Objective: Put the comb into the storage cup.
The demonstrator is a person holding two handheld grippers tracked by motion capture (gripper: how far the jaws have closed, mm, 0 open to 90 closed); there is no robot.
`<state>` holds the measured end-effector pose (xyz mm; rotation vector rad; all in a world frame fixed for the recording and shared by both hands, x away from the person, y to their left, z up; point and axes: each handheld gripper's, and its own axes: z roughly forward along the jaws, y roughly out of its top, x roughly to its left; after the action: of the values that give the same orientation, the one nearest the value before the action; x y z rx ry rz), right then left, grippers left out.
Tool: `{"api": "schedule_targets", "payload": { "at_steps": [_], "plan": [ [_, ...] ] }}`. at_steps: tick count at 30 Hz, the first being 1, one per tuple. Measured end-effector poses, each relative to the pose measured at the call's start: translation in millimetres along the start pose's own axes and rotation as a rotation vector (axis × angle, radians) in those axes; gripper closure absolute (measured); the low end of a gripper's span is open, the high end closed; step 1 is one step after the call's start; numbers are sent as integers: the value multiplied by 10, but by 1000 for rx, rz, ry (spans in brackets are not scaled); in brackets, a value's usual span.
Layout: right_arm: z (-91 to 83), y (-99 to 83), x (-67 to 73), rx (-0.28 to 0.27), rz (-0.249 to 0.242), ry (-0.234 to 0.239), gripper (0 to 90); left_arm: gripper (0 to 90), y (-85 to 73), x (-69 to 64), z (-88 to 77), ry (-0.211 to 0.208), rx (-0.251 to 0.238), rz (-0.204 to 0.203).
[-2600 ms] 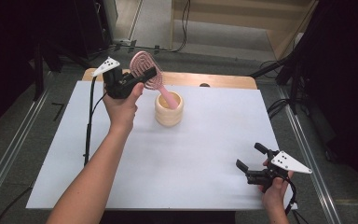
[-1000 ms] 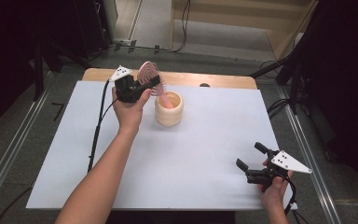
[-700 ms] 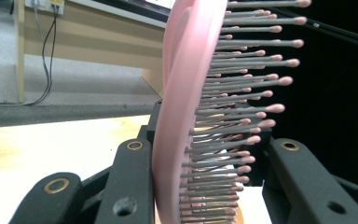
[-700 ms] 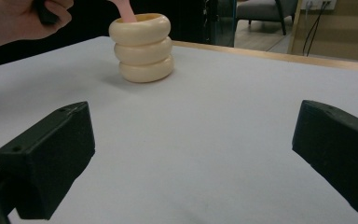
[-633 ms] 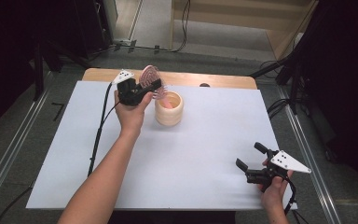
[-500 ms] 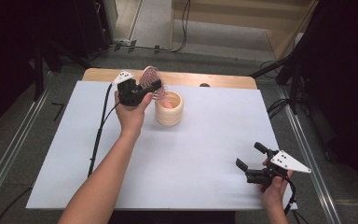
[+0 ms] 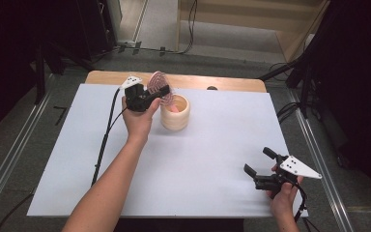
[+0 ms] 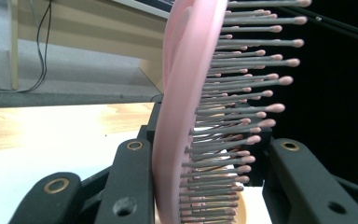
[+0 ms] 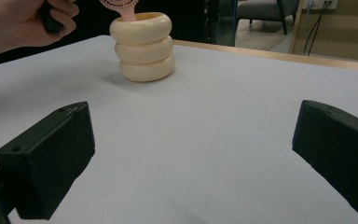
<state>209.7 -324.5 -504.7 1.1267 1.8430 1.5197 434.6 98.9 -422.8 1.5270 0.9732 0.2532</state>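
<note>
Between the jaws of your left gripper [image 7: 155,93], you held the pink plastic hairbrush [image 8: 186,112] by its head, clamped tight, likely so its handle could stand in the cream ringed cup [image 7: 175,112] just beside that gripper. Your right gripper [image 7: 260,169] rested well apart from the cup, jaws wide and holding nothing.
</note>
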Motion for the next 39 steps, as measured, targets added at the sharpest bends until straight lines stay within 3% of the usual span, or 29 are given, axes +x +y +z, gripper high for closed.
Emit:
{"api": "schedule_targets", "payload": {
  "at_steps": [11, 16, 19, 24, 26, 30, 39],
  "plan": [
    [9, -2, -4, 2, 0, 0, 0, 636, -43, 36, 46, 20, 25, -10],
    [12, -2, -3, 3, 0, -3, 0, 598, -38, 58, 29, 48, 49, -1],
    [14, -1, 1, 4, -2, -3, 0, 520, -34, 61, 16, 59, 65, 6],
    [18, -1, 2, 5, -2, -4, 0, 286, -48, 71, 1, 64, 67, -4],
    [19, -1, 0, 3, -5, -2, 0, 142, -65, 67, 3, 67, 72, 3],
    [19, -1, -1, 4, -3, 0, 0, 0, -118, 72, -18, 53, 82, 11],
    [22, -2, -1, 6, -3, 0, 0, 0, -150, 50, -129, 24, 66, 69]
  ]
}}
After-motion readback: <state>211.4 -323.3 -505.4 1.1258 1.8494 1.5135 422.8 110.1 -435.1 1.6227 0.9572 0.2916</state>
